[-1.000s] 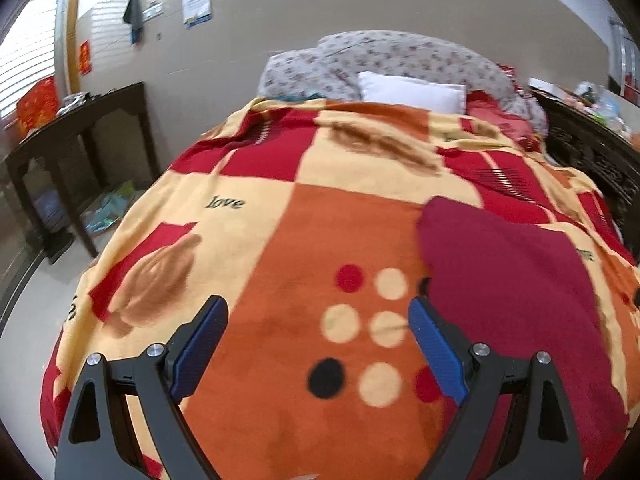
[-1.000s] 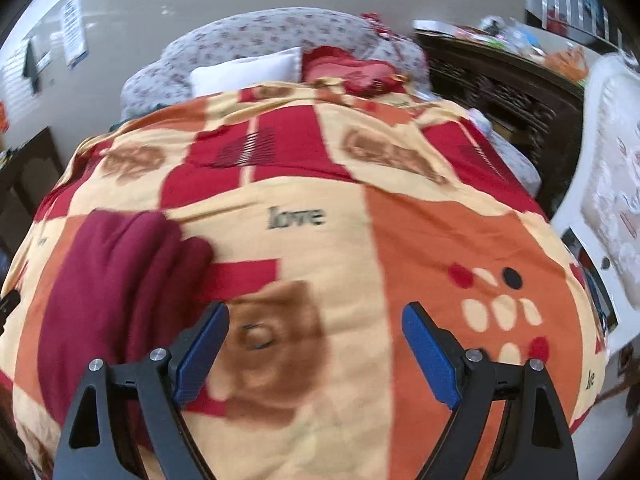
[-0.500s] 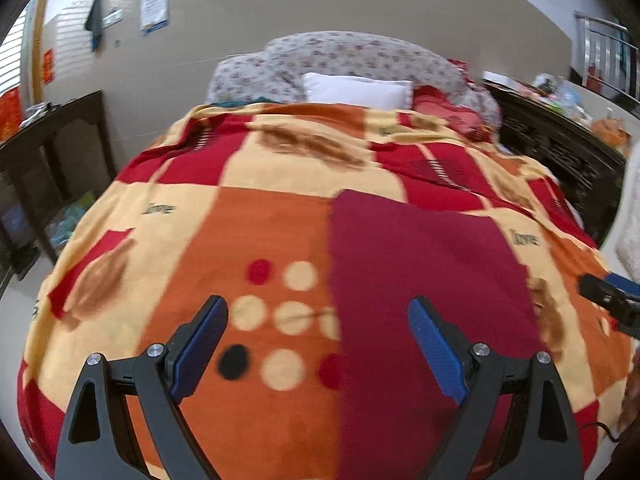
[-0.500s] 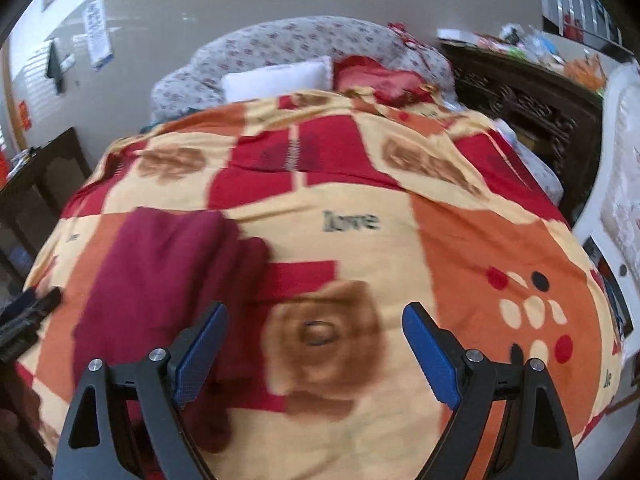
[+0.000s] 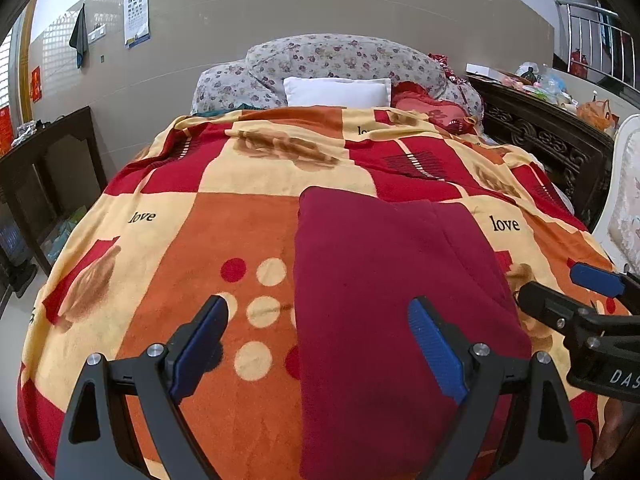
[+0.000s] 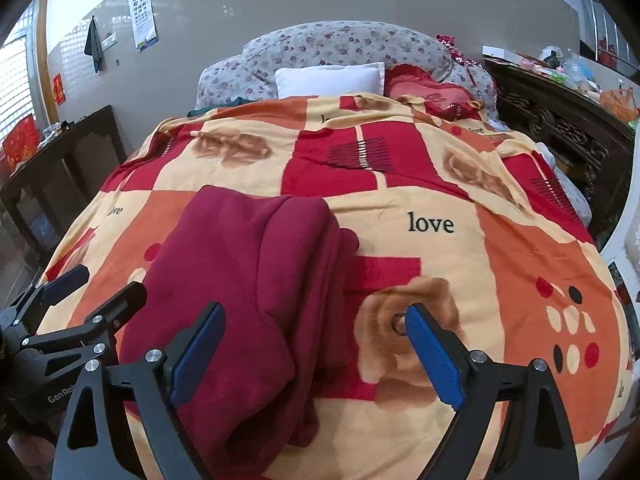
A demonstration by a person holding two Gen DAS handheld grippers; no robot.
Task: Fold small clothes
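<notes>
Dark red fleece garment lies folded into a long rectangle on the bed's orange, red and cream patchwork blanket printed with "love", near the foot end. In the right wrist view its layers overlap, with a folded edge running lengthwise. Left hand-held gripper hovers over the garment's left edge, blue-padded fingers spread wide, holding nothing. Right hand-held gripper hovers over the garment's right edge and a brown rose print, fingers also spread wide, nothing held. Each gripper shows at the edge of the other's view. White rectangular pillow sits at the head against a grey floral cushion. Dark carved wooden cabinet stands right of the bed.
</notes>
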